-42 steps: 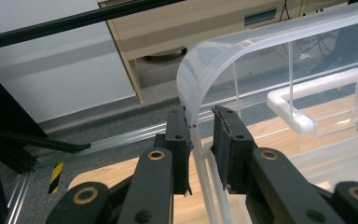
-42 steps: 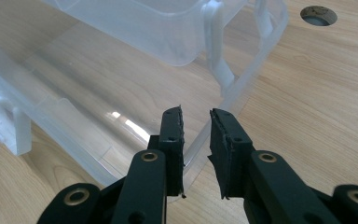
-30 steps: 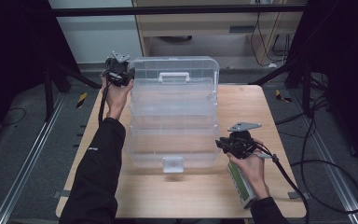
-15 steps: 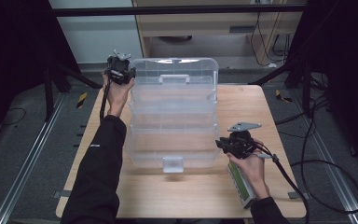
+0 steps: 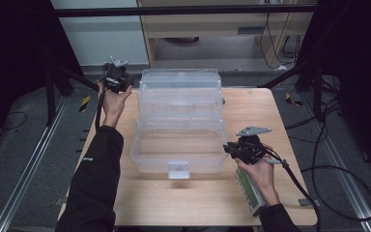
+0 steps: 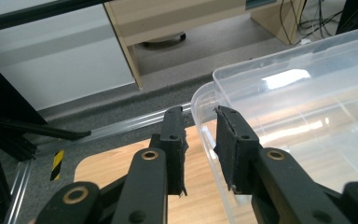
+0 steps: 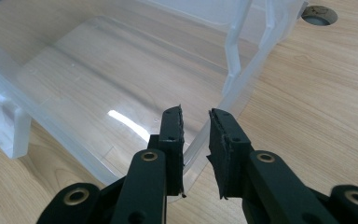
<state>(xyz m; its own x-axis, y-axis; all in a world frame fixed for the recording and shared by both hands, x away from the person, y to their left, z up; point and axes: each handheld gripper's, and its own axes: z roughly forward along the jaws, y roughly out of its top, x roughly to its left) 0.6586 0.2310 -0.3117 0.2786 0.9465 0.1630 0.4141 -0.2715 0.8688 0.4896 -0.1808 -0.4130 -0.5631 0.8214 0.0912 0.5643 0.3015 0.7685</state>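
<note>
At the far left corner of the table (image 5: 265,111), the left gripper (image 6: 198,120) is held up at the corner of the clear lid (image 5: 181,83). The thin edge of the lid is seen between its two black jaws. The jaws have just been closing a little, but a small gap is left on each side, so the edge is not squeezed yet and the claw is loose.

Across the middle of the table, the clear box (image 5: 174,145) is set down flat. Its lid is tipped up and back at the far side, and the small white latch (image 5: 178,169) is at the near side.

On the right, the right gripper (image 7: 195,115) is set over the near right corner of the box. The box wall is seen between its jaws, and a gap is left there too, so nothing is squeezed.

The job looks to be moving the lid while the box is kept from sliding. To do it well, the lid edge should be pinched first, and not too hard, since the plastic is thin. The lid should then be swung slowly around its hinge, not pulled sideways. The box wall should be kept steady on the right the whole time.
</note>
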